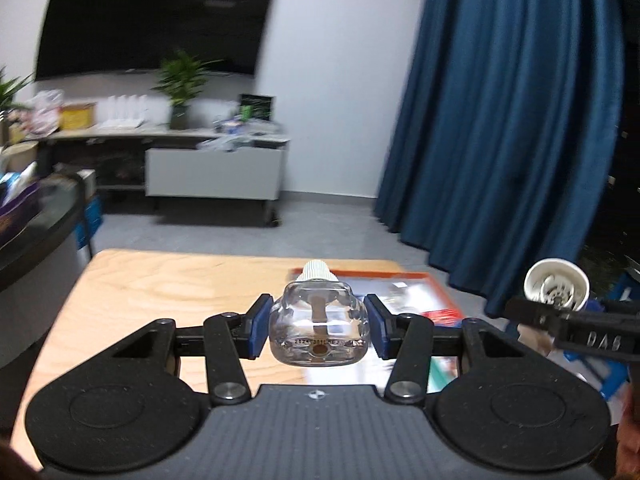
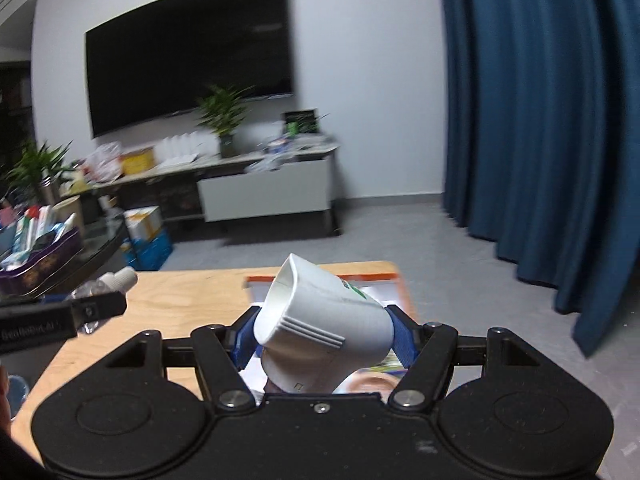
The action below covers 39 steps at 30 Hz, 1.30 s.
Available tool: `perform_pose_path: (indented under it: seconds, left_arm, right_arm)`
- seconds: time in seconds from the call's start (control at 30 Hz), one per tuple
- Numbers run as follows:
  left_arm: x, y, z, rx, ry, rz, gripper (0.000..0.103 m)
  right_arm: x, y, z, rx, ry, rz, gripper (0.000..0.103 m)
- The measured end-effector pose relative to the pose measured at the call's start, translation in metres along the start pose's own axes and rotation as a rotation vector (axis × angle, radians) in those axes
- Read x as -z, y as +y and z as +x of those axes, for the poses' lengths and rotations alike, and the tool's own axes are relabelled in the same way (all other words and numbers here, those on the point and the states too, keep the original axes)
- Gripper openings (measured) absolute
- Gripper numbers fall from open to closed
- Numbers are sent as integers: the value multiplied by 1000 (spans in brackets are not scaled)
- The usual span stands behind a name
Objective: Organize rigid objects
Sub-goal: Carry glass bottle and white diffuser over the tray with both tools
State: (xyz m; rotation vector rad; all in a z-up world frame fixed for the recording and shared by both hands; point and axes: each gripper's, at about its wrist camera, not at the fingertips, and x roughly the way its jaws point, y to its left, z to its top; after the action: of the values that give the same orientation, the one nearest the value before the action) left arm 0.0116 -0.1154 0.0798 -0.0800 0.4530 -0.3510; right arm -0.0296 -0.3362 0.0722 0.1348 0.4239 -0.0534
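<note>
Jaws L gripper pinch clear bottle (white cap); R gripper clamps white plug-in unit.

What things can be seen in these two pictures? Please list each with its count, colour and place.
refill bottle: 1, clear with white cap, between the left gripper's pads
plug-in holder: 1, white, between the right gripper's pads
table: 1, light wood, below both grippers
orange-edged box: 1, flat on the table's far right part
curtain: 1, blue, right
television: 1, black, on the wall
potted plants: 2, green, by the sideboard
left gripper: 1, black, blue pads
right gripper: 1, black, blue pads
</note>
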Motion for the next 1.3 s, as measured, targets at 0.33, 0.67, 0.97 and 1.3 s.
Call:
perform_pose_path:
  seconds: [0.33,0.67,0.97,1.3]
  left_arm:
    - [23,-32,14,13,42,1,50]
    - [33,-37,20,-12,98,11,50]
    - [46,-46,17,-11,127,33,50]
    - [57,-52,20,7,158,46,50]
  right_arm:
    - [24,-28,-18,2,-18,32,79]
    - [34,-25,-8,-24,14,21,79]
    - [34,-27,-3,-29,25,20,79]
    - [38,-26,7,-36,51,19,79]
